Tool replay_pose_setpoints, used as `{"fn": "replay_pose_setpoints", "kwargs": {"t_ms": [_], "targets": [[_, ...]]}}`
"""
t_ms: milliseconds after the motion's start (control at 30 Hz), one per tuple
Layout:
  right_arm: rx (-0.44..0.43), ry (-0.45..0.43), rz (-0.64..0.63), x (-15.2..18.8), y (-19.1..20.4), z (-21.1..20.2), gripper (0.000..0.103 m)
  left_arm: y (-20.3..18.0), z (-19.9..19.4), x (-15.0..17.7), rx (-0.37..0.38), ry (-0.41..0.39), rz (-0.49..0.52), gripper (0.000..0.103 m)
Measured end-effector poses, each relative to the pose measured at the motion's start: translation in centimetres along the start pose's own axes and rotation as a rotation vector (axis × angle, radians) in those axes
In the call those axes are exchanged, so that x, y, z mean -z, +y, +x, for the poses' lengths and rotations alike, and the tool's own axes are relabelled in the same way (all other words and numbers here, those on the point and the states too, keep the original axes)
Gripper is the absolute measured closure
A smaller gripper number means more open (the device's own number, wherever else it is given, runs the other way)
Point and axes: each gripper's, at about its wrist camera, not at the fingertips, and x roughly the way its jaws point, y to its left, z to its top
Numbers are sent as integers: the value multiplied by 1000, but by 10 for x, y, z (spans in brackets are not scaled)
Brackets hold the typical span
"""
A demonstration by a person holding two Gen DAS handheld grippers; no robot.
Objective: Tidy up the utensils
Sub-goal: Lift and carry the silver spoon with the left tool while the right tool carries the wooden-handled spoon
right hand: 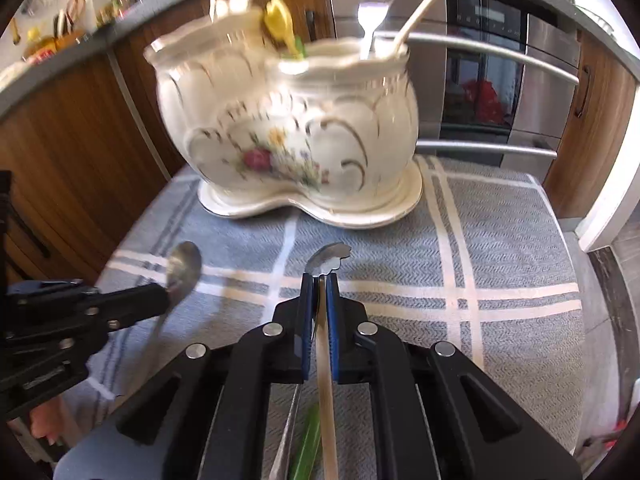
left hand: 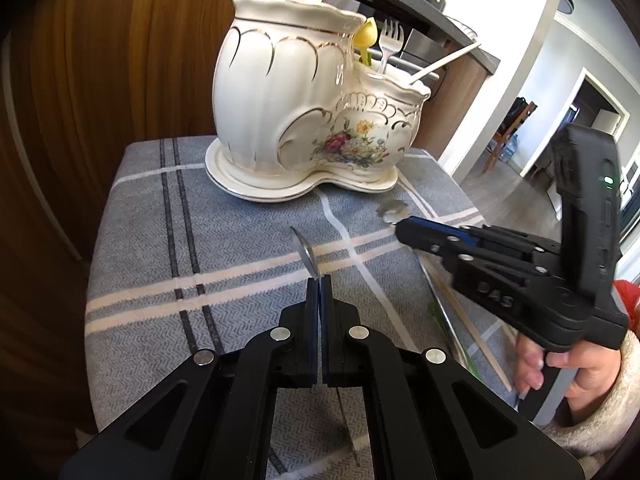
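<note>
Cream floral utensil holder (left hand: 316, 120) stood at the far end of a grey checked cloth (left hand: 160, 240), 2 grippers angled down, left gripper (left hand: 319, 280) pinching a steel spoon (left hand: 306, 254), right gripper (right hand: 320, 278) pinching a scalloped spoon (right hand: 329, 258), a hand (left hand: 576, 368) gripping its handle.

- Left tongs (left hand: 319, 280) point forward and downward, jaws pressed nearly together on a thin metal spoon (left hand: 306, 254).
- Right tongs (right hand: 320, 278) angle downward too, jaws clamped on a scalloped metal utensil (right hand: 329, 259).
- A hand (left hand: 560, 364) in a fuzzy sleeve grips the right handle.
</note>
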Motion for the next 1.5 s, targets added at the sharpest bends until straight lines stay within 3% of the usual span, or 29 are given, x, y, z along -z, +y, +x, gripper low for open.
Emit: {"fn": "replay_pose_setpoints", "kwargs": {"t_ms": [233, 600, 1200, 1500], "targets": [[-84, -132, 2, 4, -5, -42, 97, -2, -14, -5, 24, -48, -1, 101], [-81, -324, -83, 1, 2, -95, 97, -12, -42, -14, 38, -149, 45, 101], [-59, -397, -150, -21, 13, -110, 100, -24, -71, -26, 35, -242, 105, 101], [-18, -521, -193, -80, 14, -134, 100, -24, -110, -78, 35, -365, 135, 101]]}}
